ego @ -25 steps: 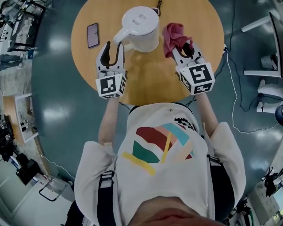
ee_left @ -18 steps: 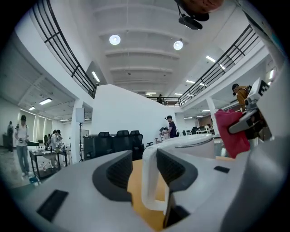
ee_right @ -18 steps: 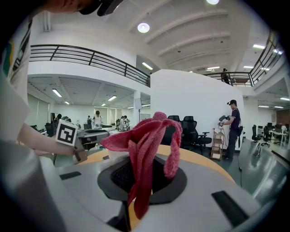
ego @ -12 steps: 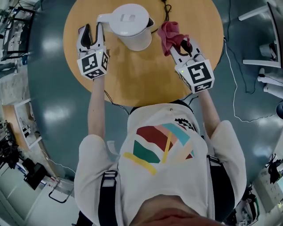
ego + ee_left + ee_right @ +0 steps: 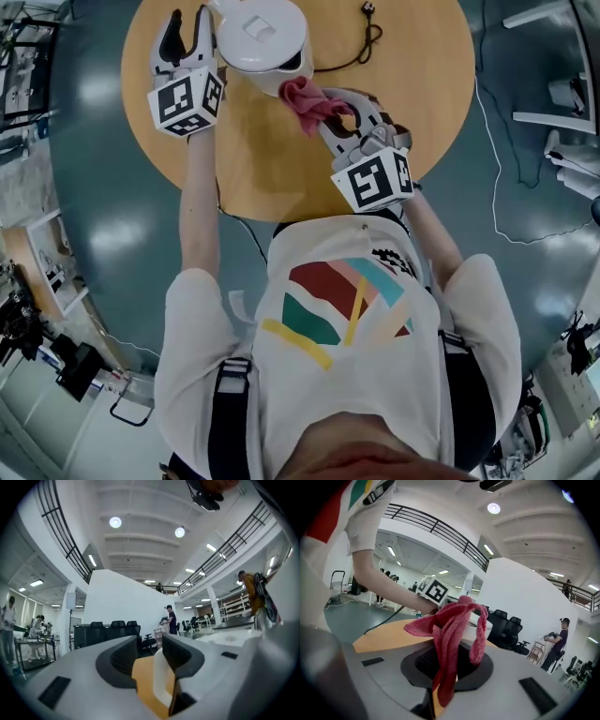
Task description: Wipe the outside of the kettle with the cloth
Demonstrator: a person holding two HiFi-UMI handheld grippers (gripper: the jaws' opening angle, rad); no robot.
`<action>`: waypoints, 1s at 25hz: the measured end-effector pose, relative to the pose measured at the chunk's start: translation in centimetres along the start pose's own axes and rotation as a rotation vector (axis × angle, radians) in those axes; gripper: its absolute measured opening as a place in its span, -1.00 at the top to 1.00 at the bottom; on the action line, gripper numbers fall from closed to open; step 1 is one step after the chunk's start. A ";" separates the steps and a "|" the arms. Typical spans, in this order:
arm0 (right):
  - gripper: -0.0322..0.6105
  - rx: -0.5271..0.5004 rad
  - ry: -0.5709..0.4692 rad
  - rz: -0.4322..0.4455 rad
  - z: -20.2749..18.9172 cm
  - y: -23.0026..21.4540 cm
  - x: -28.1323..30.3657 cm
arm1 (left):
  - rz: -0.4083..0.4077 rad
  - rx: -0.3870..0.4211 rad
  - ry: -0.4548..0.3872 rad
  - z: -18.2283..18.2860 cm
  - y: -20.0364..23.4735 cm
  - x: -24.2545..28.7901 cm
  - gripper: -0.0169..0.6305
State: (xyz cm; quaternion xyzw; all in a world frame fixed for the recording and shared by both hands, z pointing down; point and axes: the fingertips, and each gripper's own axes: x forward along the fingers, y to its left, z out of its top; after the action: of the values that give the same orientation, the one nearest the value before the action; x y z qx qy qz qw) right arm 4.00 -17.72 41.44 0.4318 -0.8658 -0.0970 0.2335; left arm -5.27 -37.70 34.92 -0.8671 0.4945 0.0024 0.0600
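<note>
Head view: white kettle (image 5: 262, 37) stands near the round surface's (image 5: 281, 159) far edge. Left hand-held gripper (image 5: 186, 26) has its jaws apart around the handle (image 5: 161, 677), not clamped. Right hand-held gripper (image 5: 330, 108) pinches the pink cloth (image 5: 302, 96), bunched just beside the kettle's near side.

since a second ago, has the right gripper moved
Yes. Against the round table, the right gripper has gone left, bringing the pink cloth up to the white kettle's near side.

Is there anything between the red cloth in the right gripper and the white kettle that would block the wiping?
Nothing visible does. The cloth, clamped in the right gripper, hangs right beside the kettle; the black cable lies clear, off to the side.
</note>
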 end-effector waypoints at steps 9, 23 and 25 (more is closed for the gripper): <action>0.78 0.147 -0.023 -0.016 0.6 0.3 4.3 | -0.241 0.003 -0.145 6.4 -7.6 -4.9 0.30; 0.78 0.207 -0.040 -0.065 -0.6 -3.3 3.1 | -0.289 0.049 -0.035 2.6 -10.0 -4.3 0.30; 0.78 0.217 -0.030 -0.088 -1.6 -4.1 2.7 | -0.290 0.041 -0.033 2.3 -10.1 -4.1 0.30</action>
State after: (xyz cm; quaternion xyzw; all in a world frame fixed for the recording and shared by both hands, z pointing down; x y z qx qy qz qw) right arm 6.28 -22.34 42.18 0.4906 -0.8548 -0.0190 0.1681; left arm 1.38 -28.84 33.95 -0.9279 0.3629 -0.0018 0.0854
